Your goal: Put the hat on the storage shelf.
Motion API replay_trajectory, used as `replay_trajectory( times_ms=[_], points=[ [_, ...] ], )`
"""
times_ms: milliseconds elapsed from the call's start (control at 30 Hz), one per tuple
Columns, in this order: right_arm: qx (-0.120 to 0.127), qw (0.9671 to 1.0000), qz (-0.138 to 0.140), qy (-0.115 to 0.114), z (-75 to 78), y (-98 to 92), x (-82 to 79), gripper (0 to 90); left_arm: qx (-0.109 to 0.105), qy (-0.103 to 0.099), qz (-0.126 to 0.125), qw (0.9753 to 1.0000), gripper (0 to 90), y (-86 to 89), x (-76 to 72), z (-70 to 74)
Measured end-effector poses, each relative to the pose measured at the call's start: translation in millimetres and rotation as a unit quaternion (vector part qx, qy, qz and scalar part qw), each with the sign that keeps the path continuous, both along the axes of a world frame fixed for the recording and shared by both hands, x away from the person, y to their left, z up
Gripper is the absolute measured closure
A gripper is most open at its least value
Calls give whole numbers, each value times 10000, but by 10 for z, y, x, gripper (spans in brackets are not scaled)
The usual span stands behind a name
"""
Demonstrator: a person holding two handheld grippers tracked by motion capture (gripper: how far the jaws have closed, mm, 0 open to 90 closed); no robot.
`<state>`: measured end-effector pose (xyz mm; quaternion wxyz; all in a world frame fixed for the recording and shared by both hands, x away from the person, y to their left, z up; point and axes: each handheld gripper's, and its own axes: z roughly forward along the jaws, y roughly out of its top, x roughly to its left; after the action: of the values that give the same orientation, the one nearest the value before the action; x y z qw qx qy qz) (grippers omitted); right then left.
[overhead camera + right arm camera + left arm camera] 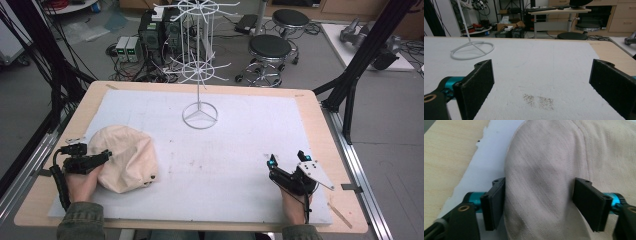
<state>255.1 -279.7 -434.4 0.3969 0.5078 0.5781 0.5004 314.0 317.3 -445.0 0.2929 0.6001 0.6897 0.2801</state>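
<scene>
our left gripper (540,205) has its jaws spread around the cream hat (125,157) at the table's (310,105) left edge, not squeezing yet. if we pinch too little cloth, we think it slips. our right gripper (288,160) waits wide open.

One cap (127,157), one wire rack (199,65) (white), two stools (270,50).

Black jaws, teal hubs; right gripper (288,161) carries grey three-cornered plate; black cables; olive sleeves (80,222).
</scene>
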Motion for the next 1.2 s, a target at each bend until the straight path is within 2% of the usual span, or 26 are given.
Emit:
replay_trajectory(
  times_ms=[67, 133, 167, 200, 267, 367, 500, 733, 800, 867, 1200],
  points=[
    [14, 10000, 4, 10, 0, 4, -2, 49, 63, 38, 1, 10000, 326, -10, 4, 6],
    [15, 10000, 12, 3, 1, 6, -4, 49, 101, 78, 41, 9999, 405, -17, 11, 20],
    [15, 10000, 12, 3, 1, 6, -4, 49, 113, 79, 94, 9999, 405, -15, 9, 25],
    [0, 10000, 1, -24, 3, 0, -2, 49, 114, 70, 128, 9998, 472, -8, 7, 27],
    [23, 10000, -1, -23, 3, 4, -5, 49, 46, 44, 168, 9998, 521, 20, -5, 34],
    [30, 10000, 19, 5, 2, 4, -4, 49, -17, -22, 172, 9998, 572, 49, -19, 40],
    [30, 10000, 26, -11, 1, 0, -1, 49, 76, -122, 146, 9998, 625, 58, -42, 62],
    [20, 10000, 25, -30, 1, -3, 1, 49, 18, -463, 318, 9984, 766, 143, -112, 100],
    [23, 10000, 28, -30, 1, -6, 2, 49, -148, -538, 351, 9978, 786, 187, -131, 101],
    [27, 10000, 24, -26, 1, -6, 2, 49, -215, -573, 372, 9974, 790, 207, -139, 98],
    [78, 10000, 12, -7, 1, -6, -1, 49, -218, -693, 290, 9969, 802, 178, -155, 123]
  ],
)
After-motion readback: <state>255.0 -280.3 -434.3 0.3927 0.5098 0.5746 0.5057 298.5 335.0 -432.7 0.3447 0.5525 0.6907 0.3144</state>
